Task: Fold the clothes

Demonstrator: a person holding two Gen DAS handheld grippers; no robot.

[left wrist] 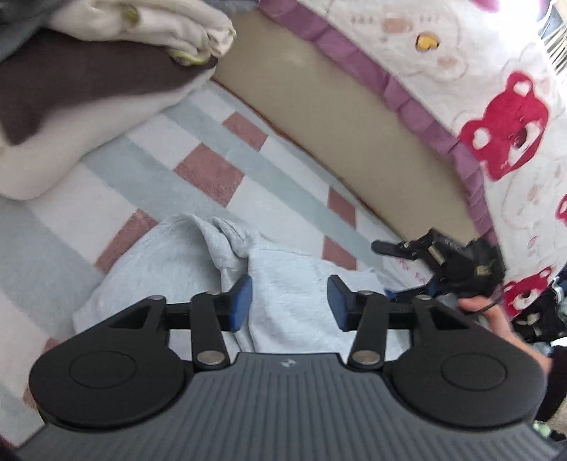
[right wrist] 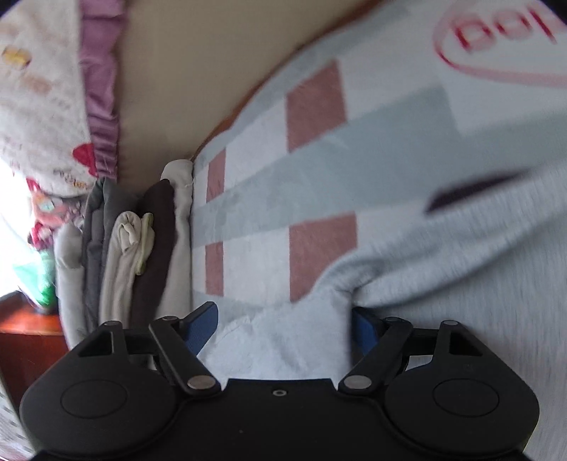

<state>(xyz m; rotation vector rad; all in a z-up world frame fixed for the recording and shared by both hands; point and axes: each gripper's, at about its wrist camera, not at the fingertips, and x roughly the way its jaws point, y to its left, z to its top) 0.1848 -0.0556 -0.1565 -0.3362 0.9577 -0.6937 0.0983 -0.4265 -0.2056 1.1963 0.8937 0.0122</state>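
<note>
Both grippers stand open over the pale grey garment (left wrist: 290, 294) on the checked blanket (left wrist: 198, 170): left gripper (left wrist: 290, 304) half-wide, empty; right gripper (right wrist: 283, 328) wide, cloth between its jaws, unpinched. Risk: bunched fold slips, loose cloth drags toward far folded stack (left wrist: 106, 71).

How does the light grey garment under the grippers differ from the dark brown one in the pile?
The light grey garment lies loose and crumpled on the checked blanket; the dark brown garment lies flat in a pile. The grey one lies alone between the open left gripper pads; the brown one has a cream cloth on top. Both are soft fabric on the bed.
</note>
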